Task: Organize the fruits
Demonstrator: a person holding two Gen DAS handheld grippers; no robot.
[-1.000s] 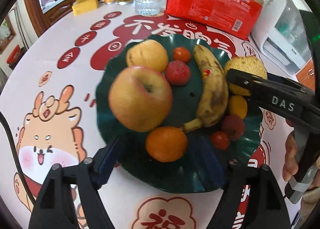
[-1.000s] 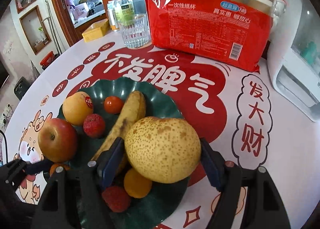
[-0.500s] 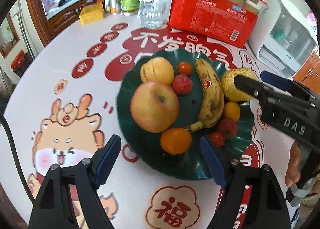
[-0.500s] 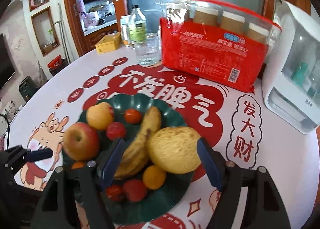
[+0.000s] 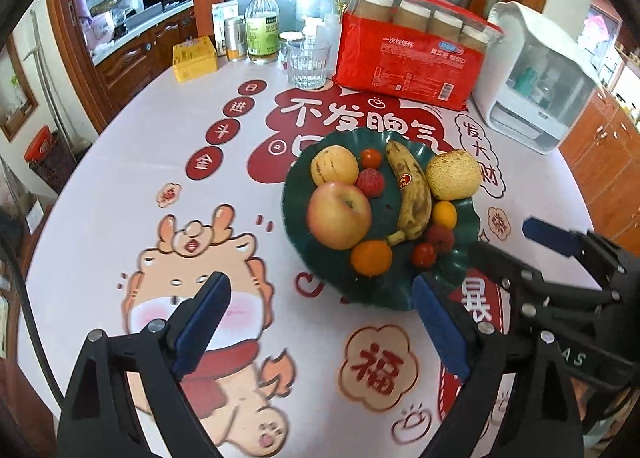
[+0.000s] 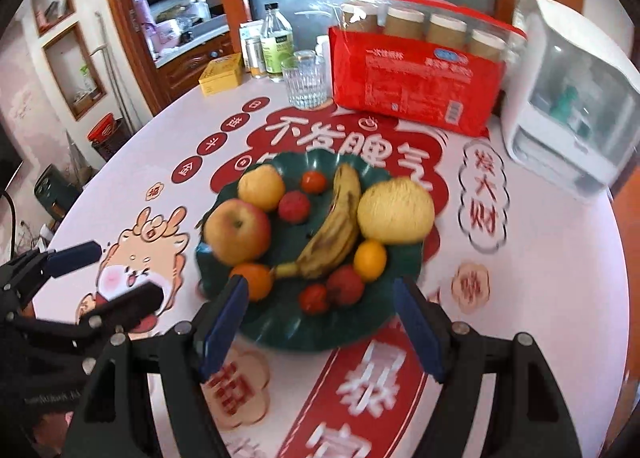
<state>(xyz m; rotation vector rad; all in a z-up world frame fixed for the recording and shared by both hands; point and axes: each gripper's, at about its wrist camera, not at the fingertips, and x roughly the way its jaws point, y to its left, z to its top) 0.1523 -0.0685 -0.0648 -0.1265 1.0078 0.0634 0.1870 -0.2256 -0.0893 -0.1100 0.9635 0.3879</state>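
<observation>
A dark green plate (image 5: 376,290) (image 6: 280,332) on the table holds an apple (image 5: 339,215) (image 6: 237,231), a banana (image 5: 412,193) (image 6: 336,230), a speckled pear (image 5: 453,175) (image 6: 395,209), a second pear (image 5: 334,165), oranges (image 5: 371,257), lychees and small tomatoes. My left gripper (image 5: 320,322) is open and empty, pulled back in front of the plate. My right gripper (image 6: 320,330) is open and empty at the plate's near edge. It also shows in the left wrist view (image 5: 516,246).
At the back stand a red bag of paper cups (image 5: 412,61), a drinking glass (image 5: 307,65), bottles (image 5: 262,27), a yellow box (image 5: 195,57) and a white appliance (image 5: 540,85). The round table has a printed cloth (image 5: 192,290).
Both grippers have drawn back from the plate. The right gripper has let go of the speckled pear, which now lies on the plate.
</observation>
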